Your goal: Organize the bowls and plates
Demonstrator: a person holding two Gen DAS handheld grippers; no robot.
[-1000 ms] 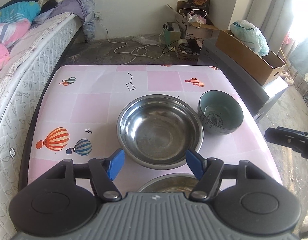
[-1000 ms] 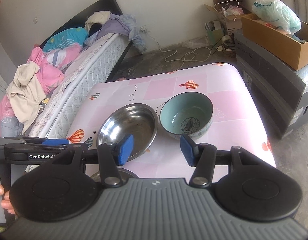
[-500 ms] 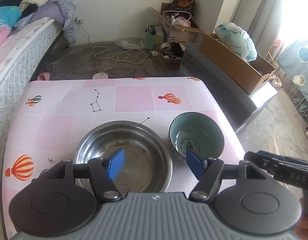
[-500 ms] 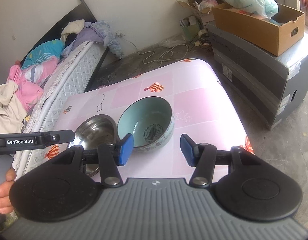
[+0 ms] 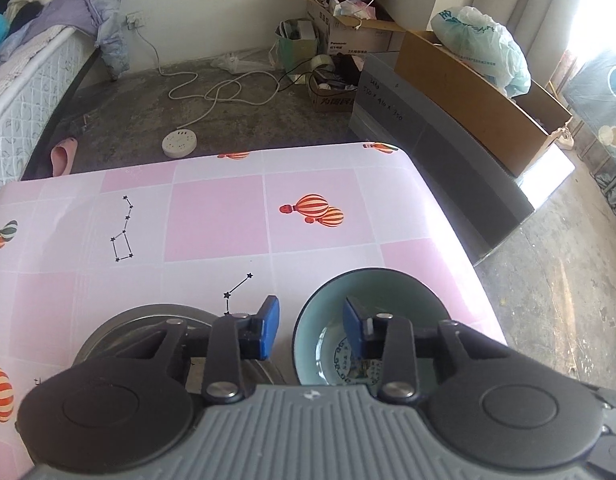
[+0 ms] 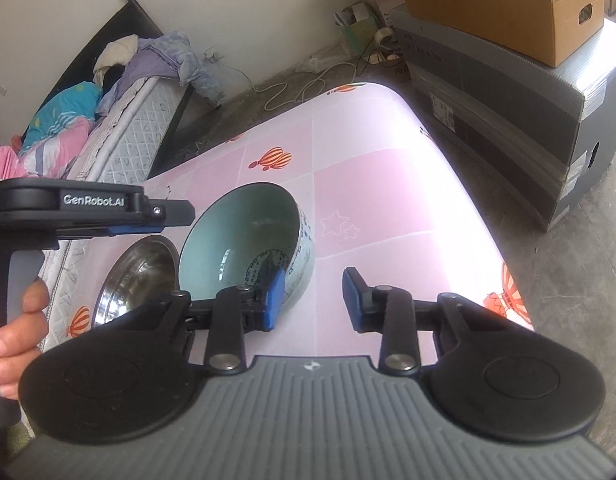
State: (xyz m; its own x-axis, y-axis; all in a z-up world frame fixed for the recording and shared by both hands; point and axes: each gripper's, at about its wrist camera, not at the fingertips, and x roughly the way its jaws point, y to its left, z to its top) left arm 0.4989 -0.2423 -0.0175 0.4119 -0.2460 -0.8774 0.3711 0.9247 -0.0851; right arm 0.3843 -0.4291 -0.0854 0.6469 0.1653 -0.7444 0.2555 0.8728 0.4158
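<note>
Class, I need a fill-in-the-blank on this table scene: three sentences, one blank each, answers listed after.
1. The ceramic bowl is teal inside; the bowl beside it is made of ____.
2. Both hand-held grippers, left and right, have their jaws ____.
3. The tablecloth is printed with hot-air ____.

Answers: steel; open; balloons

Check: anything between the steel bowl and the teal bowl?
Nothing on the table: a narrow strip of pink cloth separates steel bowl from teal bowl. In the left wrist view, the left tongs' blue pad overlaps that gap.
</note>
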